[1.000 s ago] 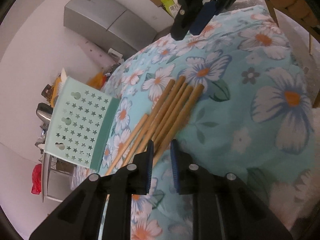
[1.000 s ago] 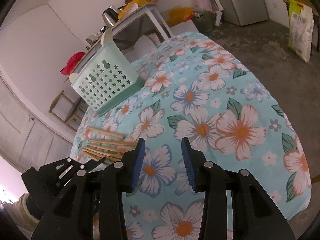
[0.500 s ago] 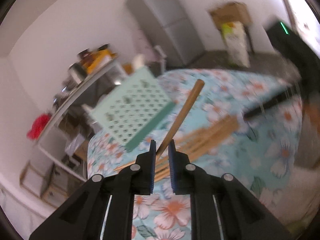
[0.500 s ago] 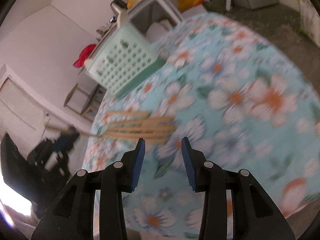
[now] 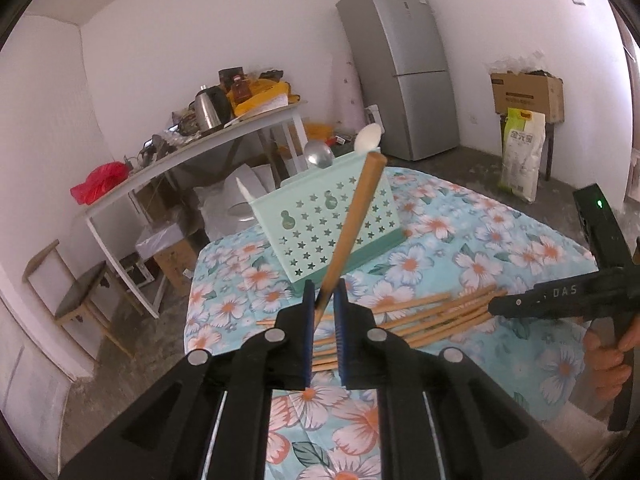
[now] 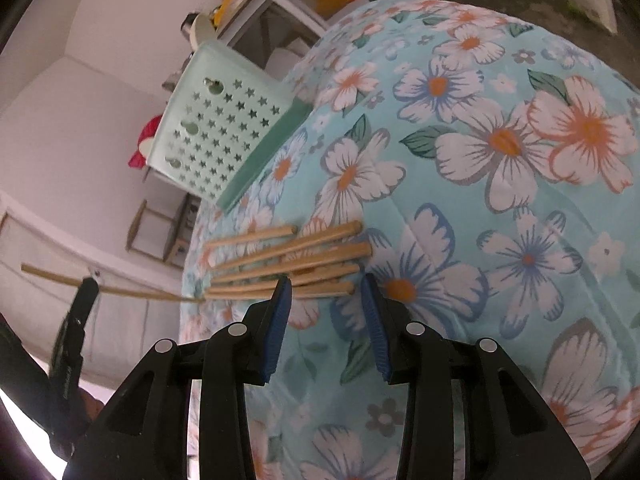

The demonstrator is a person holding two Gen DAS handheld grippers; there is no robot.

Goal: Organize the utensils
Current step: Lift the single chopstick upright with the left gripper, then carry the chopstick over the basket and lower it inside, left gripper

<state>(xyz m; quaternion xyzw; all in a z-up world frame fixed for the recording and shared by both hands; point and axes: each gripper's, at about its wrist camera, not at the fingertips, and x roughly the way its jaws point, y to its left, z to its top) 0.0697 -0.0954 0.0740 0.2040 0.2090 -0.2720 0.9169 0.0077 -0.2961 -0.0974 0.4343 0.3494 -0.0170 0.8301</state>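
My left gripper [image 5: 324, 292] is shut on the lower end of one wooden chopstick [image 5: 354, 220], which slants up in front of the mint-green star-holed utensil holder [image 5: 316, 228]. A metal spoon [image 5: 319, 155] and a white spoon [image 5: 368, 138] stick out of the holder. Several more chopsticks [image 6: 288, 264] lie side by side on the floral tablecloth [image 6: 500, 184]. My right gripper [image 6: 326, 288] hovers open just over the near ends of that pile, with nothing between its blue pads. In the right wrist view the held chopstick [image 6: 132, 292] shows at the left, lifted off the table.
Behind the table stand a cluttered side table [image 5: 224, 140] with a kettle [image 5: 210, 108], a grey fridge [image 5: 400, 64], a cardboard box [image 5: 526, 94] and a sack [image 5: 522, 152]. A chair [image 5: 76, 296] sits at the left. A hand [image 5: 608, 356] grips the right tool.
My left gripper closed on one chopstick from the pile, lifted it off the cloth and rolled upright. My right gripper swung left and down toward the remaining chopsticks.
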